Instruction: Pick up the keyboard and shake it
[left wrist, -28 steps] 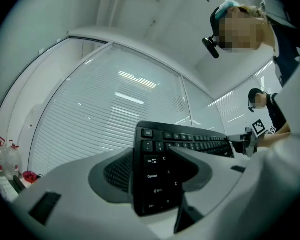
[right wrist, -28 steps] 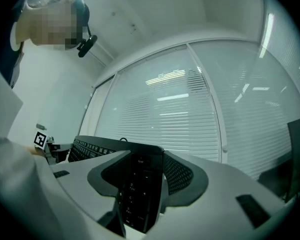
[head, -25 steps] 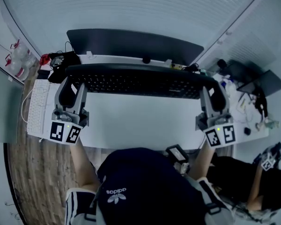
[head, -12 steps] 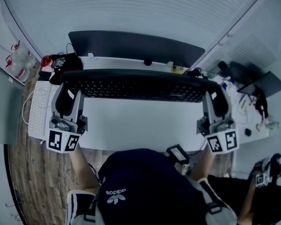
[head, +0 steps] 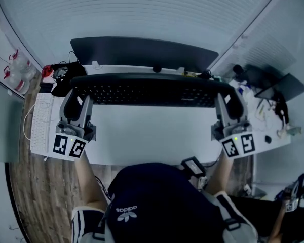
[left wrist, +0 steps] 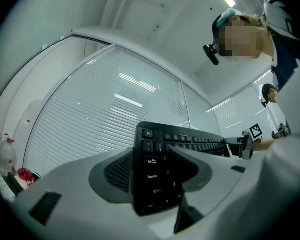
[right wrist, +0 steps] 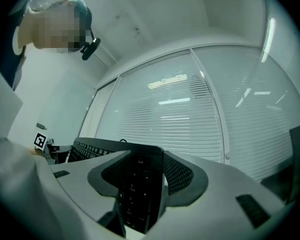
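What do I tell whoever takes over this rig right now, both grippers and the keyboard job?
Left gripper: fingers shut on the left end of the black keyboard.
Right gripper: fingers shut on its right end.
Keyboard: held in the air between the two grippers, above the white desk and in front of the monitor.
Done: the pickup.
Left: the shake; this moment alone does not show whether it has begun.
The white keyboard at the desk's left edge is not involved.

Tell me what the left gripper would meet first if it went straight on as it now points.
The left gripper is shut on the long black keyboard. Beyond it, probably the wide dark monitor, though its view shows only white slatted blinds; depth unclear.
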